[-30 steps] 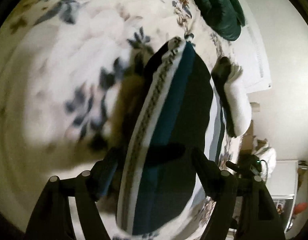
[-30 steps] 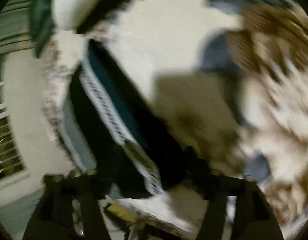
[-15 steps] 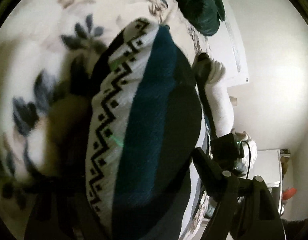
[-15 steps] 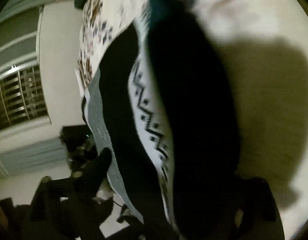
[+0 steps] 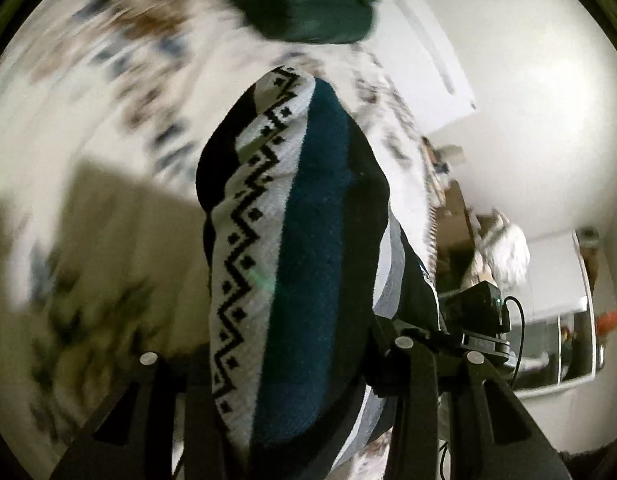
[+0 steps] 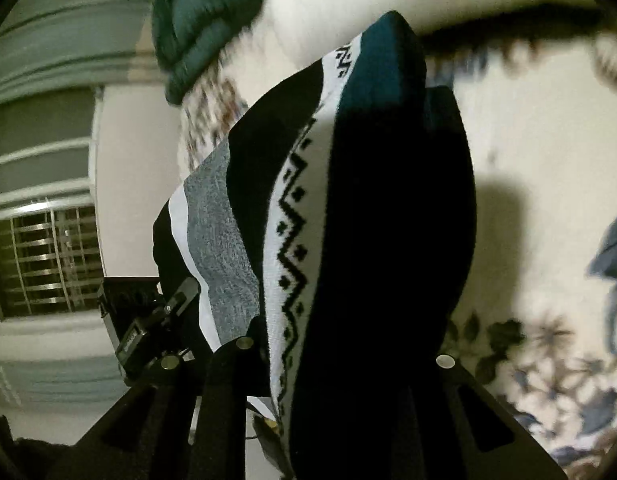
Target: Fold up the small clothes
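- Floral bedspread (image 5: 88,128) blurred; dark green cushion (image 5: 308,4) cut off at 12 o'clock.
- Black, teal and white zigzag-knit garment (image 5: 292,260) hangs lifted — it hides both fingertip pairs.
- Left gripper (image 5: 284,364) and right gripper (image 6: 340,360): fingers closing, the knit pinched between them.

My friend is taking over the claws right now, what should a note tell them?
Left claw: closing, with the black, teal and white zigzag-patterned knit garment between its fingers.
Right claw: closing too, with the same garment between its fingers.
Where things are: the garment hangs between both claws, above the white floral bedspread. A dark green cushion lies at the far end.
Done: garment picked up at two spots.
Left: make the fold, lay it flat on the bedspread, let go.
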{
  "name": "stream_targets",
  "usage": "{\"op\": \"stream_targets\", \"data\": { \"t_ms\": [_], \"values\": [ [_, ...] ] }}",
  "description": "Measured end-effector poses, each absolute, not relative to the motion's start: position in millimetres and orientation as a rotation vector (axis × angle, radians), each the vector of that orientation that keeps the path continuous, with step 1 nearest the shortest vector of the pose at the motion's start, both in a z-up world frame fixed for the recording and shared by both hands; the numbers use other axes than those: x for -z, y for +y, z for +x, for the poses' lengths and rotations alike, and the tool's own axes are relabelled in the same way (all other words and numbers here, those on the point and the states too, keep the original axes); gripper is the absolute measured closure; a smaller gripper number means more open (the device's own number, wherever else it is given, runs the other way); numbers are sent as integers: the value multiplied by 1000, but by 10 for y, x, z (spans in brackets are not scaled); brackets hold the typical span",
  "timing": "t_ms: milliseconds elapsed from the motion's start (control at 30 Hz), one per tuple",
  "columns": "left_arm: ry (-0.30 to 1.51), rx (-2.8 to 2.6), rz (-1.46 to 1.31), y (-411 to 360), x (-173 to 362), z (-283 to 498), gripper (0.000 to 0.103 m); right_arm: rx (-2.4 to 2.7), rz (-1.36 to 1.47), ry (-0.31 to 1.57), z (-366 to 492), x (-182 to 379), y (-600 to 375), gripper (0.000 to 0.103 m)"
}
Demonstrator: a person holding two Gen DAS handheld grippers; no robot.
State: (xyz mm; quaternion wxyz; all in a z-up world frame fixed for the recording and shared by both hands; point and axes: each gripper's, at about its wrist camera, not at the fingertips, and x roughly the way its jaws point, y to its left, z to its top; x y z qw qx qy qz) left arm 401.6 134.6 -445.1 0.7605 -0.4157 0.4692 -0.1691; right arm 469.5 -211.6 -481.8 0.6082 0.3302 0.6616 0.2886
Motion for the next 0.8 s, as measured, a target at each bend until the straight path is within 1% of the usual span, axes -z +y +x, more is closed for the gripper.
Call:
{"op": "stream_targets", "data": {
  "t_ms": [100,200,267,367,467,600,733,800],
  "values": [
    [1015,430,-843,1106,4094,4538,66,-613,773,1451,5004,4389,-2447,84],
    [1004,483,-780,850,3928,5018,66,-562,775,1379,5395,4026,-2741,84],
    [997,509,-740,660,3906,5339,66,-524,776,1332,5689,3848,-2942,84],
    [1002,538,-703,463,4006,5734,66,-465,777,1282,6149,3743,-3379,84],
    [1030,559,-687,252,4184,6133,66,-401,784,1265,6581,3768,-3697,84],
    [1108,559,-635,39,4502,6489,65,-309,769,1292,7003,4020,-3941,84],
    [1148,548,-594,-57,4624,6586,64,-257,753,1324,7158,4237,-3942,83],
    [1158,535,-566,-81,4590,6590,61,-237,748,1332,7181,4282,-3841,80]
  ]
}}
